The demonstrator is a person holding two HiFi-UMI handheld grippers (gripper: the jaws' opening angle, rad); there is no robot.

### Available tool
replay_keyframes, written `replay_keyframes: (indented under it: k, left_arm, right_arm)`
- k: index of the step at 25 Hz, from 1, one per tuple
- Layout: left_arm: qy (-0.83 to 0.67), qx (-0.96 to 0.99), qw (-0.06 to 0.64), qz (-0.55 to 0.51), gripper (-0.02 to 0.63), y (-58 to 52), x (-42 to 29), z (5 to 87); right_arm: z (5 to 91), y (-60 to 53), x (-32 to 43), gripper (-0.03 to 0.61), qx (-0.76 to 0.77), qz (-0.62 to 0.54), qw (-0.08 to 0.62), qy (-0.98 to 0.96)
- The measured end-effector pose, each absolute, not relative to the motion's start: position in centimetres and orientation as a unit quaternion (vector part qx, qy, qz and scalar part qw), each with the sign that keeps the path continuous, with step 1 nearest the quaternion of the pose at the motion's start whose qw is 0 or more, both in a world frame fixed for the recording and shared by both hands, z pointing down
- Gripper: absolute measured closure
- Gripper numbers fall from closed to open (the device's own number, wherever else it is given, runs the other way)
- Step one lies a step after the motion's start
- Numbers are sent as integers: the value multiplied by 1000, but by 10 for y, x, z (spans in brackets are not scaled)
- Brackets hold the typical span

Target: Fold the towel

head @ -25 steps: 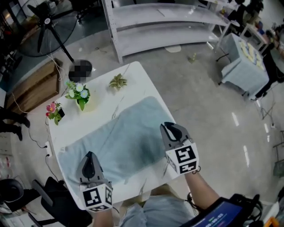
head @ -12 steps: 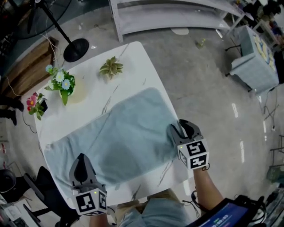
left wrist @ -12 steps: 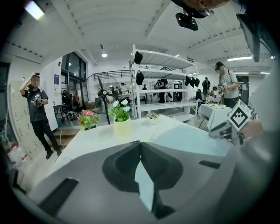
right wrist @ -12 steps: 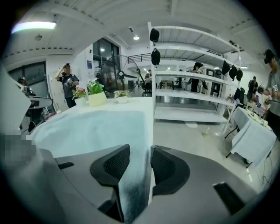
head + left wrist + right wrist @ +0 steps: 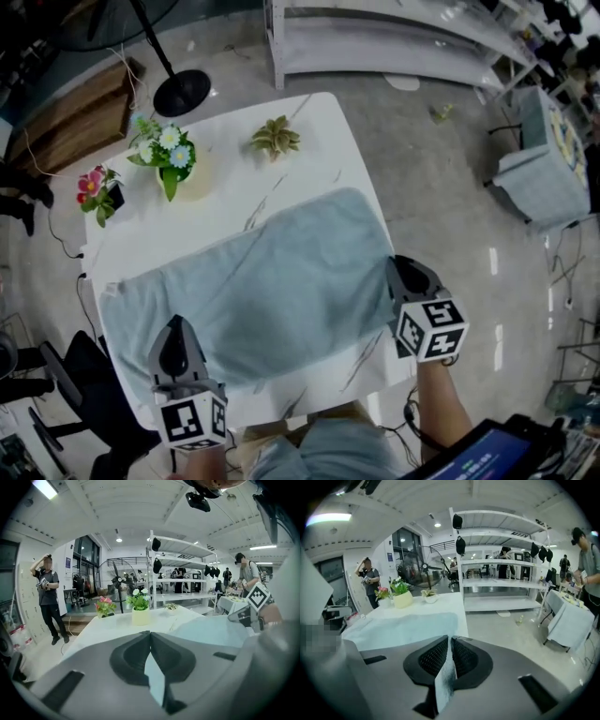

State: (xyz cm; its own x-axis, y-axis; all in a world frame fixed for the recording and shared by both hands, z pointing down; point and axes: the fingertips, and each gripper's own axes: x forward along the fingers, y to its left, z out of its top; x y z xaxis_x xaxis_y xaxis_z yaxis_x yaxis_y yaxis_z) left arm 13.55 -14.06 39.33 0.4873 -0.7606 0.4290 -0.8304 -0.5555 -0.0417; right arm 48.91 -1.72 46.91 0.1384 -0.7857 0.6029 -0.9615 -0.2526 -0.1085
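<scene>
Two near corners of the towel are in my grip, and the fold has not yet begun. The white table point(image 5: 309, 122) carries the whole scene, its far side given to decoration and its near side to the work. The pale blue towel point(image 5: 272, 281) lies spread flat and slantwise across it, reaching the table's right edge. I judge that this leaves the full sheet free to be carried over itself.

My left gripper point(image 5: 175, 325) sits at the near left corner, jaws together on a thin sliver of the cloth. My right gripper point(image 5: 397, 266) is at the near right corner by the table edge, its jaws closing with a strip of towel fabric pinched between the pads. Holding both corners of one long edge at once looks meant to keep that edge straight when it is taken across to the far edge.

A pot of white flowers point(image 5: 169, 155), a smaller pink bunch point(image 5: 97, 187) and a little green plant point(image 5: 276, 139) stand beyond the towel and apart from it. They are close enough that a swung edge could brush them.
</scene>
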Motion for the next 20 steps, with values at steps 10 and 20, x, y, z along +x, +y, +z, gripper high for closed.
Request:
replay_keyframes:
  k: [10,20]
  left_arm:
    - [-497,851,95,143,606,-133,44,348]
    - [-554,821,96,97,607,-108,-83,317]
  right_arm:
    - [353,-73,380,538,715,189,143,-658]
    - [309,-126,207,538,646,126,148,-738]
